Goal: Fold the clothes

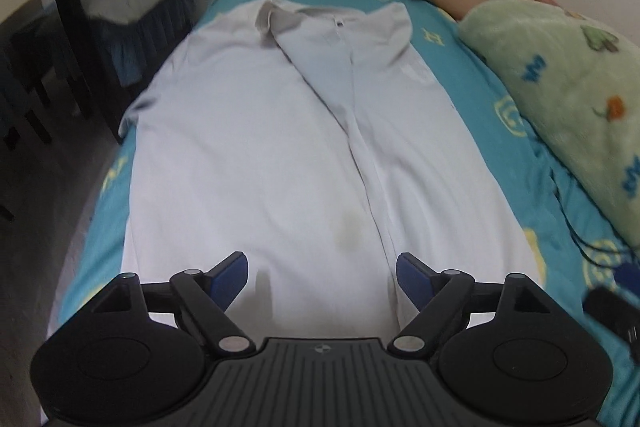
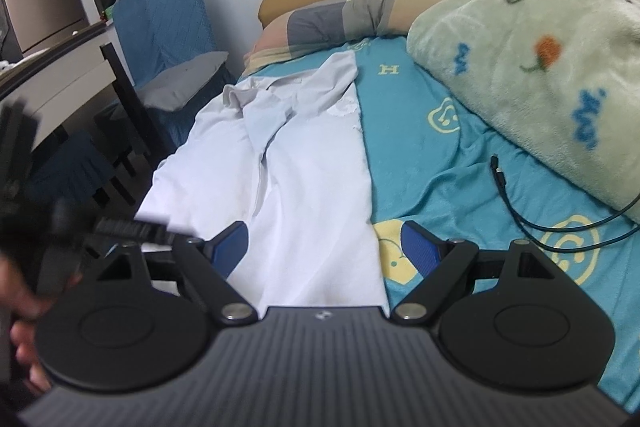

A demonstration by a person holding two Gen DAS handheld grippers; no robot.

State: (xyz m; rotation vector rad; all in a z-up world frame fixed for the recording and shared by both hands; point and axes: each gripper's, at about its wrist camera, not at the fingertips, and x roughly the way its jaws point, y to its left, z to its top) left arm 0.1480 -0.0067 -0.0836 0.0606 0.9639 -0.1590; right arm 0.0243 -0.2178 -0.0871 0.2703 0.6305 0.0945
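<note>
While a dark chair [image 1: 80,39] stands at the far left beside the bed, the white shirt [image 1: 280,147] lies flat along the teal sheet [image 1: 472,79], collar toward the pillow. The left gripper [image 1: 322,273] hovers spread, empty, over its hem; the right gripper [image 2: 324,247] gapes empty at the shirt's right edge, near a green blanket [image 2: 540,75].
</note>
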